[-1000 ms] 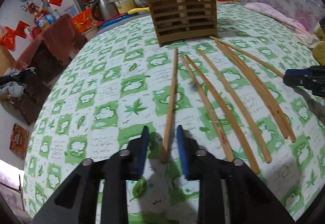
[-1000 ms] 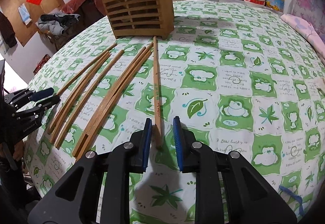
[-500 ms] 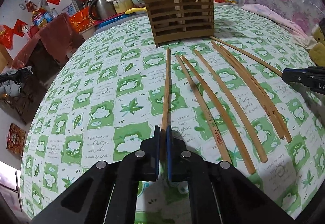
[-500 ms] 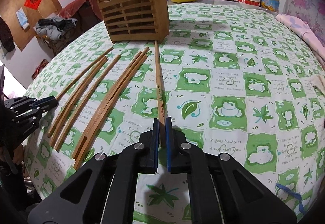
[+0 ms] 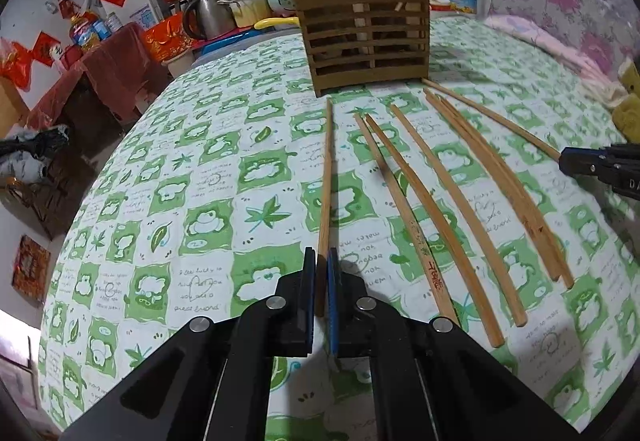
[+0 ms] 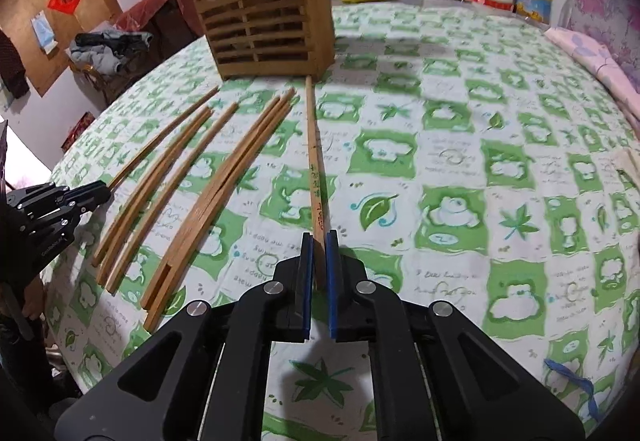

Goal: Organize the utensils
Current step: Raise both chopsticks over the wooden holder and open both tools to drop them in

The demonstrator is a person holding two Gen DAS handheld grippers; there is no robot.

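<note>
Chopsticks lie in a loose fan on the table [image 5: 192,169], their far tips toward the wooden holder [image 5: 366,37] that stands upright at the far side, with a few sticks already standing in it. Each gripper has one stick by its near end. The left gripper [image 5: 321,261] has its blue pads pressed together on the leftmost chopstick [image 5: 326,177], which runs almost straight ahead from the jaws, its far tip just short of the holder's near left corner. The right gripper [image 6: 319,245] is likewise closed on the rightmost chopstick [image 6: 314,161], a printed one whose tip lies near the holder's near right corner. Between them the remaining chopsticks [image 5: 452,201] rest loose on the cloth, untouched.

The long axis of each held stick points away from its gripper and toward the holder, so each hand is well placed for its own side. The coming move probably calls for lifting the near end, tipping the stick upright and lowering it into the open top. A thin stick pinched only at its end may pivot in the pads.
</note>
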